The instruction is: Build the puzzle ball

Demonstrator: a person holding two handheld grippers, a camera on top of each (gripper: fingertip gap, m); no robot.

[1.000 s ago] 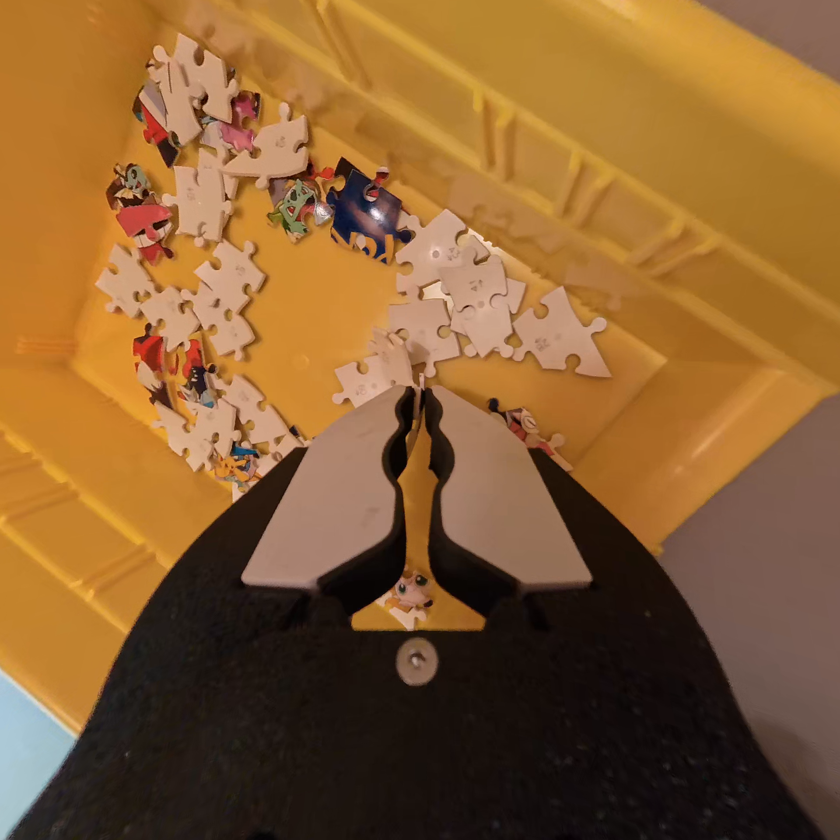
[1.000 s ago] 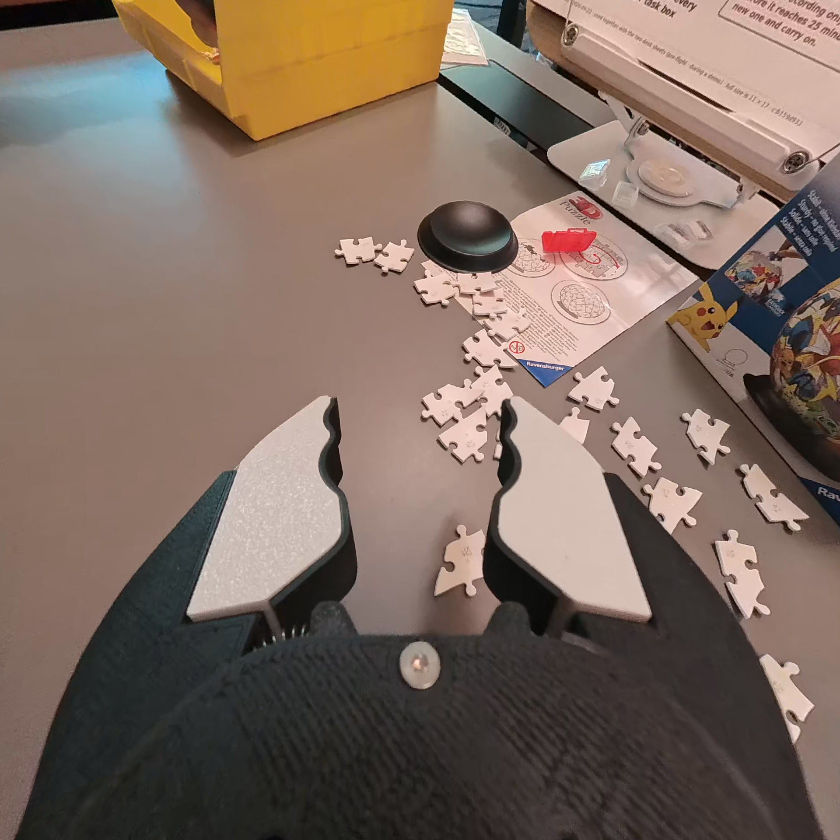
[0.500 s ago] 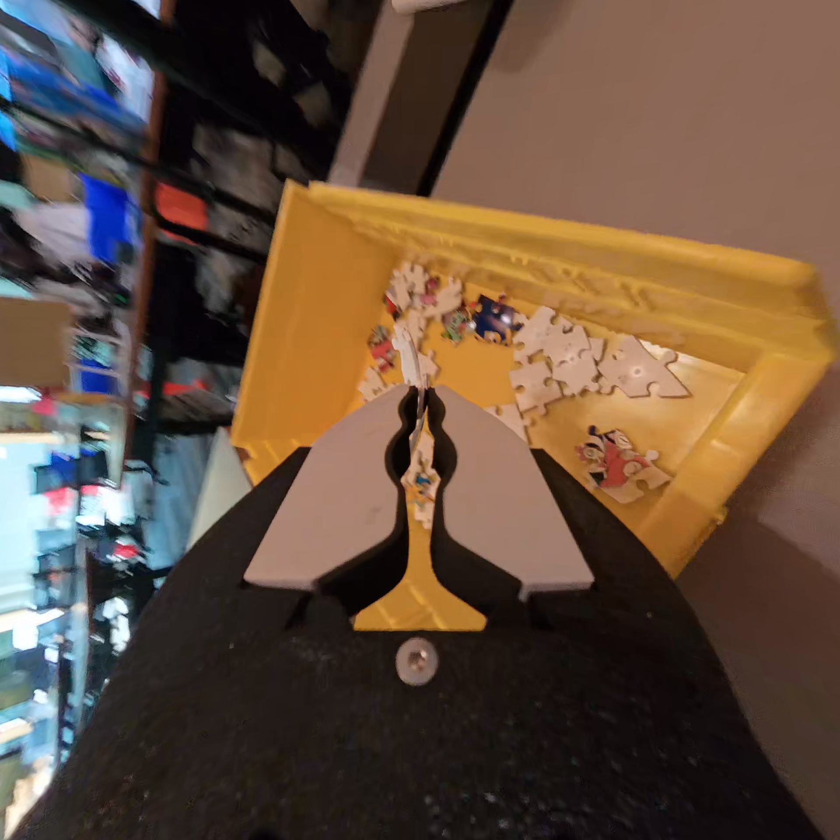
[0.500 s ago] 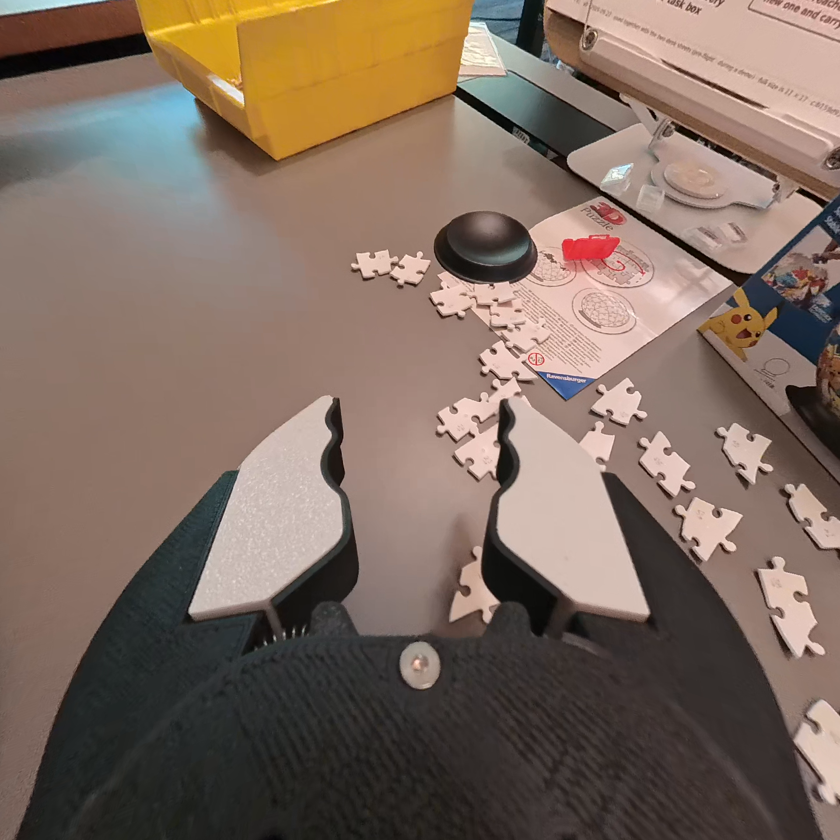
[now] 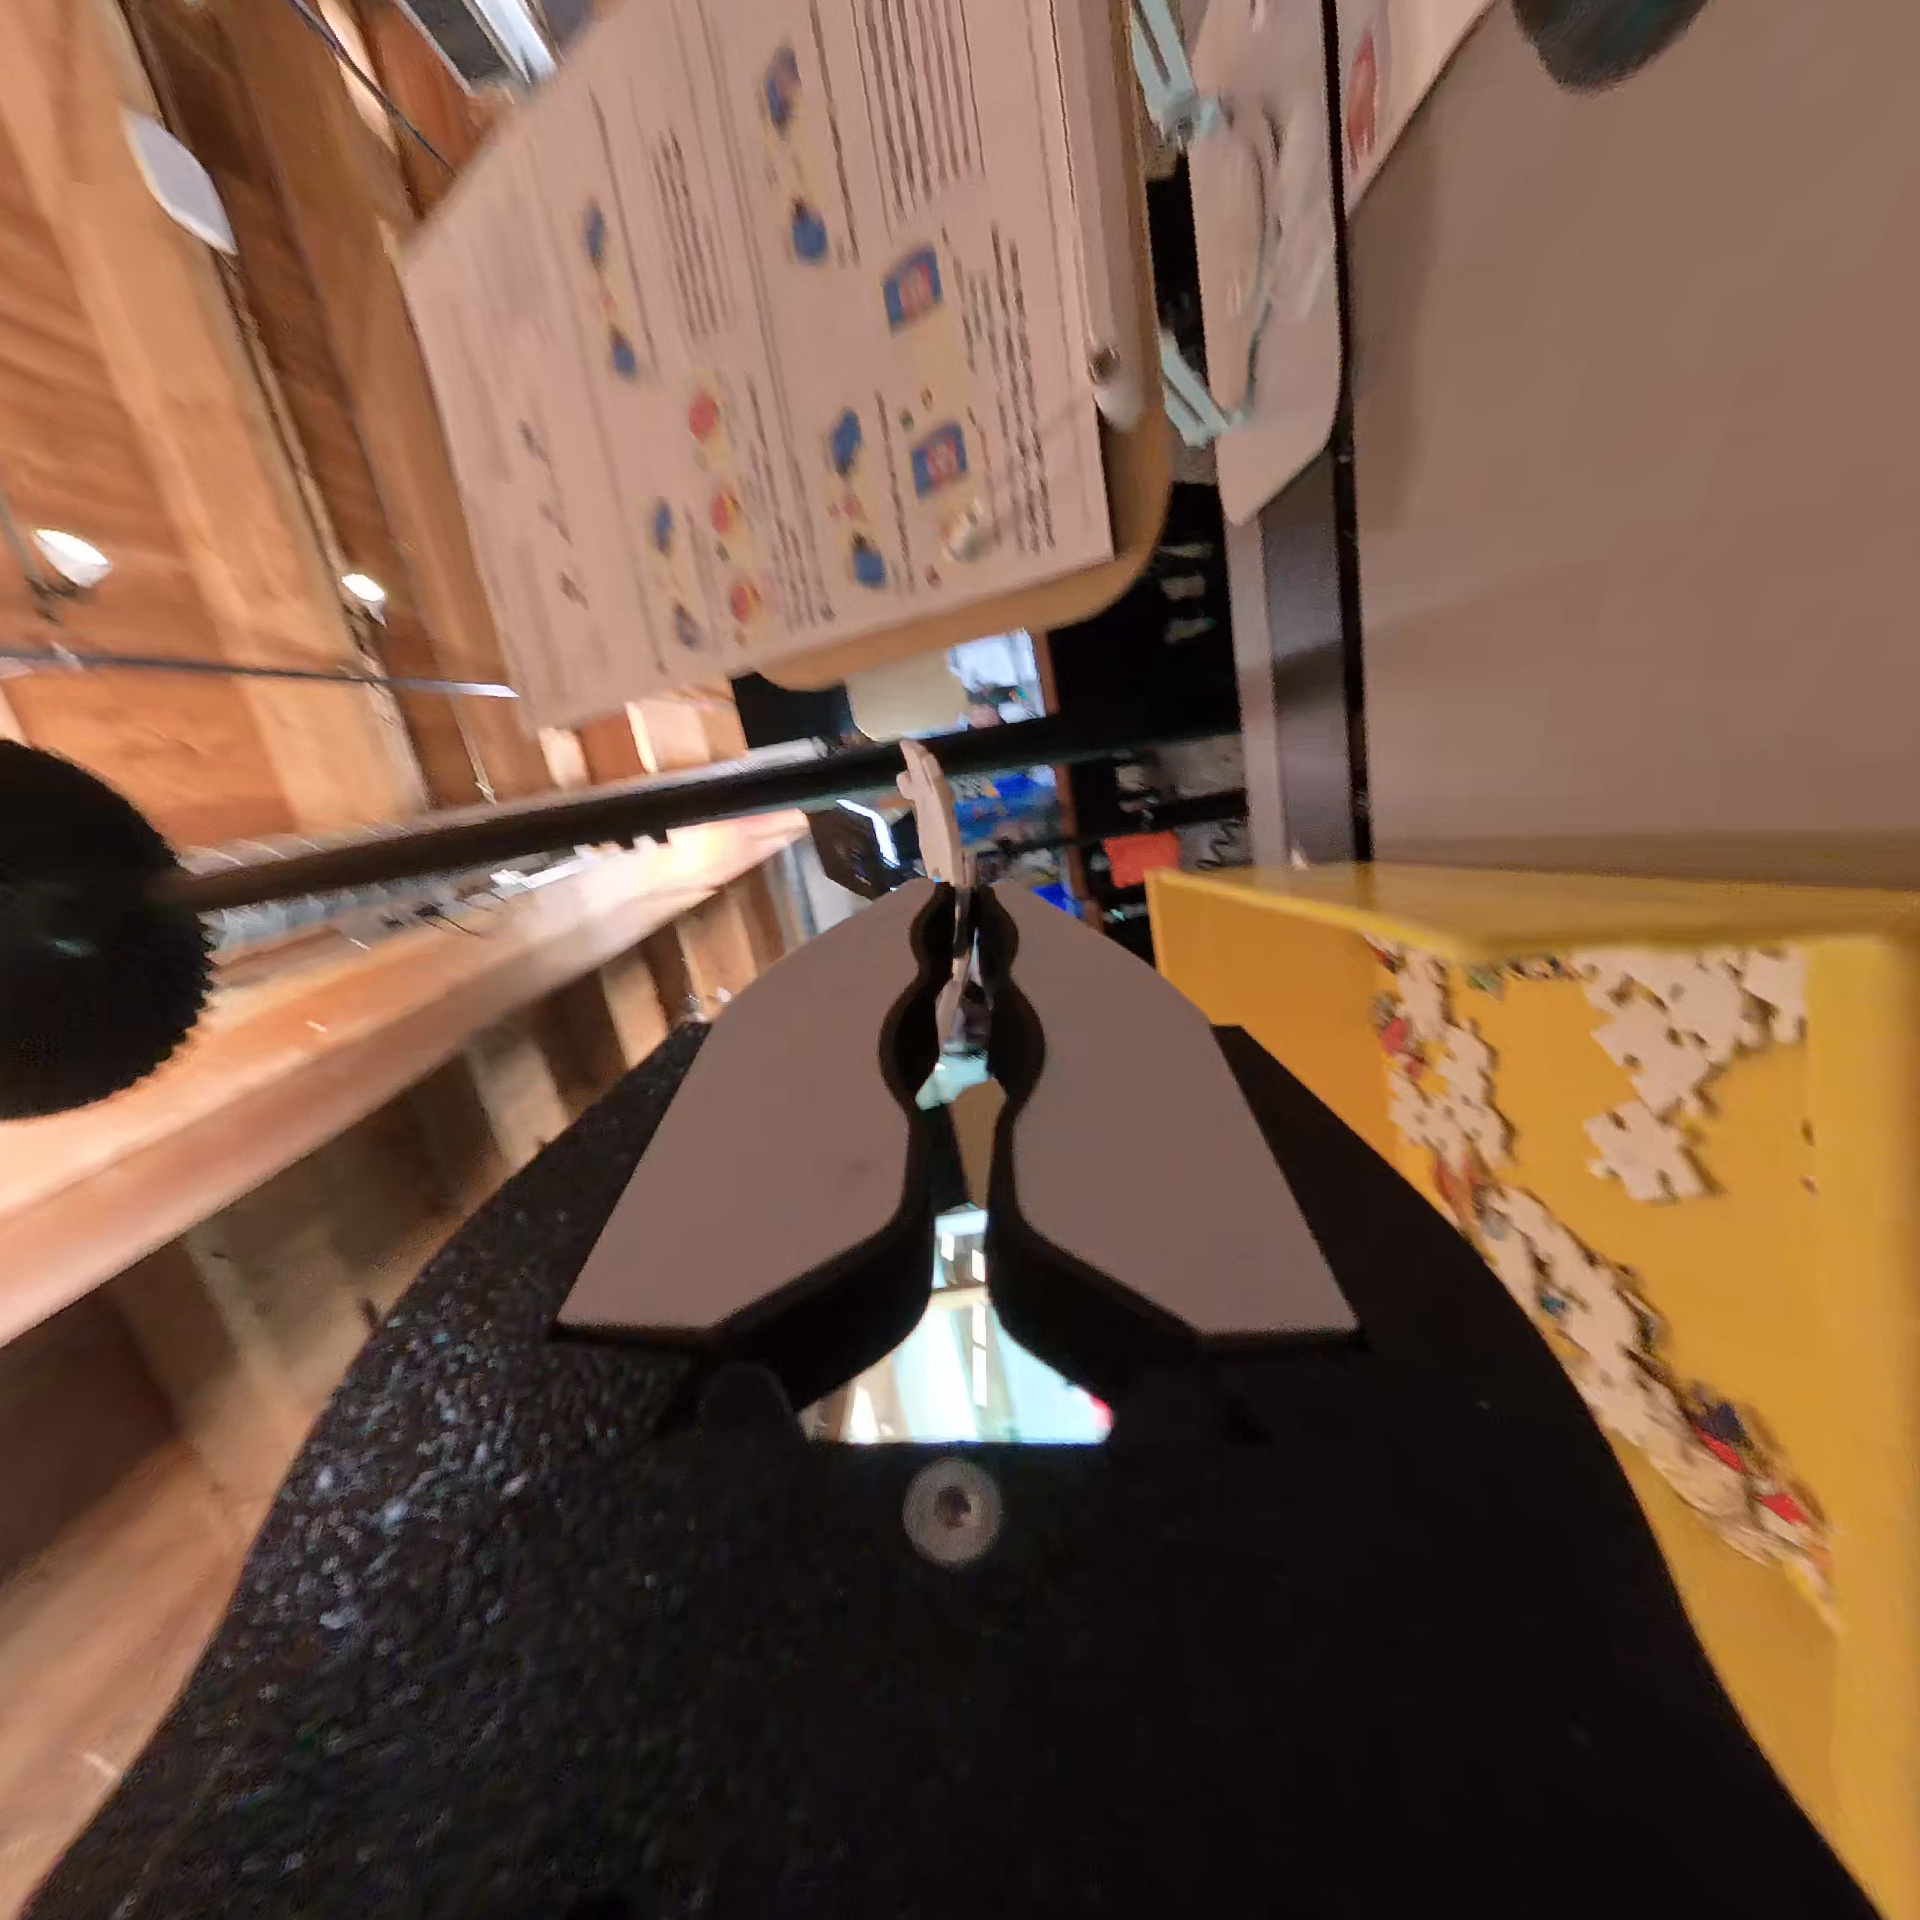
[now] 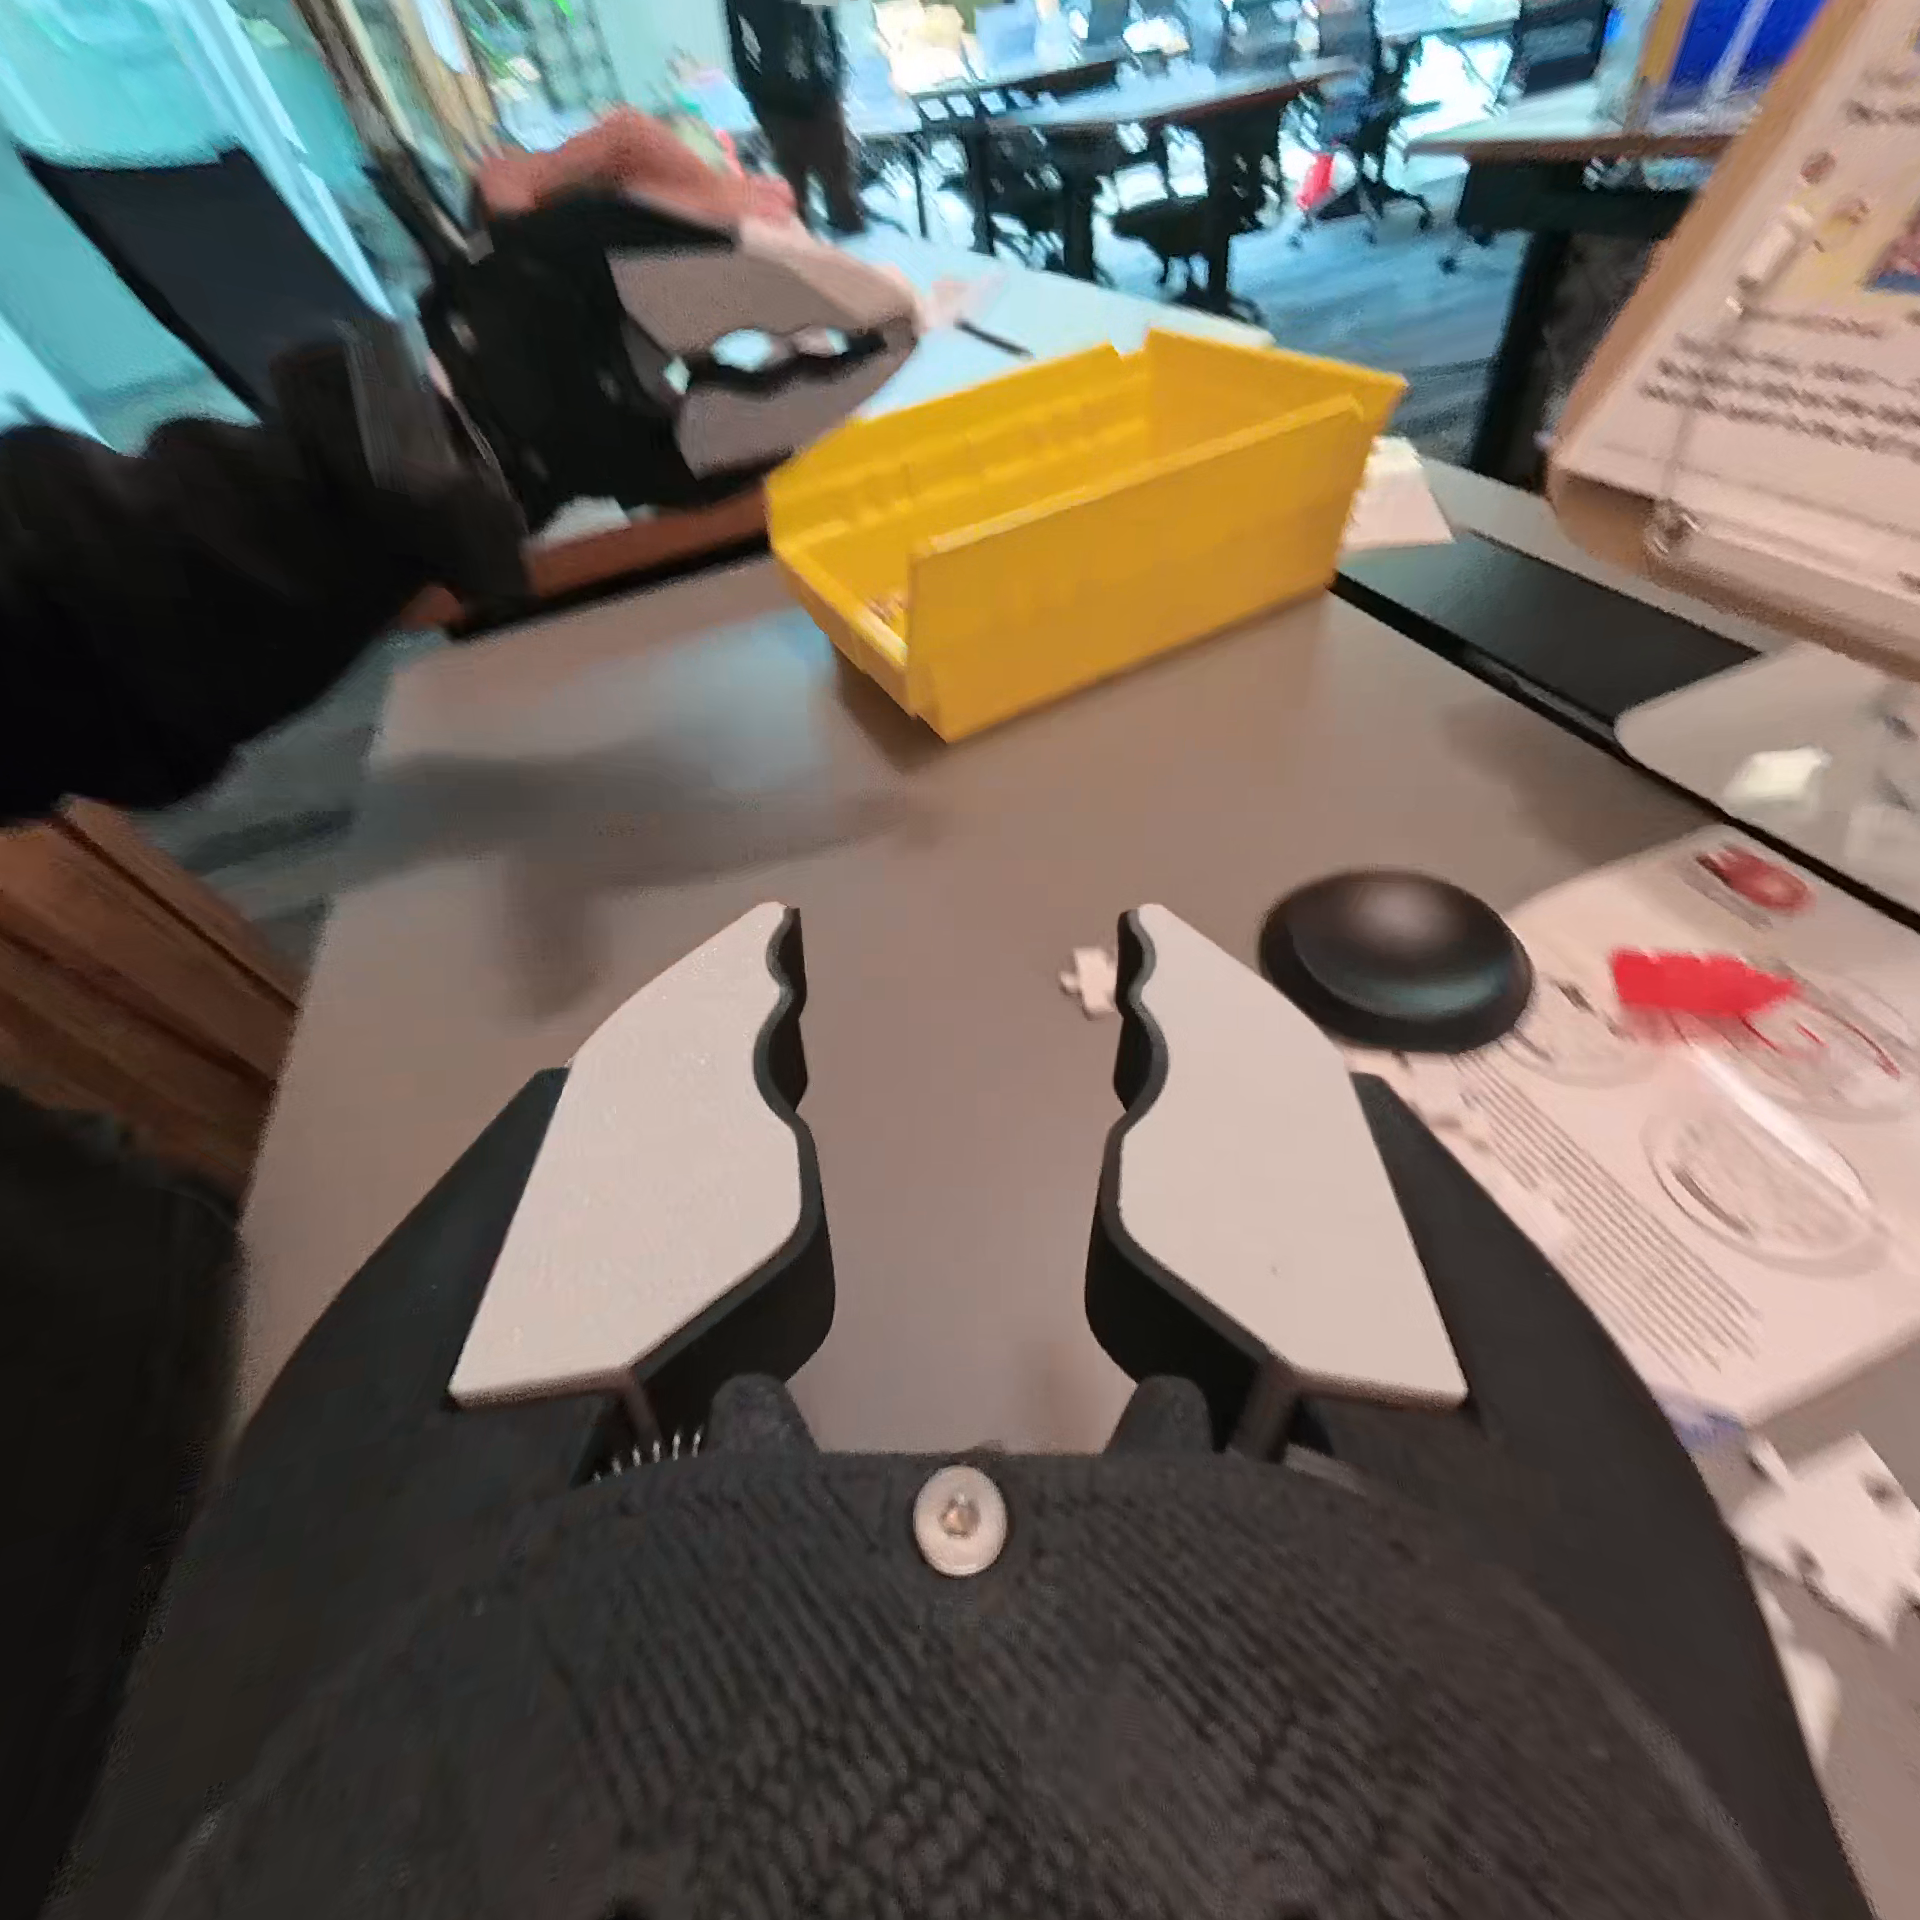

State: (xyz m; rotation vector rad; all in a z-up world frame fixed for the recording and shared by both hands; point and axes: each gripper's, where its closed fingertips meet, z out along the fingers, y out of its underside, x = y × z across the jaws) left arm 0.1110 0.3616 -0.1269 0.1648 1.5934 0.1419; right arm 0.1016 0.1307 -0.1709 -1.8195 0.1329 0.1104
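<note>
1. Left gripper (image 5: 958, 902): jaws pinched together on a white puzzle piece (image 5: 937, 805) held edge-on, its tip poking out past the fingertips, lifted clear of the yellow bin (image 5: 1621, 1049)
2. Bin in the left wrist view: beside the gripper, more pieces (image 5: 1662, 1070) scattered inside, white and printed, blurred
3. Right gripper (image 6: 958, 961): jaws wide apart, nothing between them, above the grey table (image 6: 935, 810)
4. On the table in the right wrist view: small white piece (image 6: 1086, 977) just beside the right fingertip, black dome base (image 6: 1392, 961), red clip (image 6: 1694, 982) on a leaflet (image 6: 1621, 1164), bin (image 6: 1081, 540) farther back
</note>
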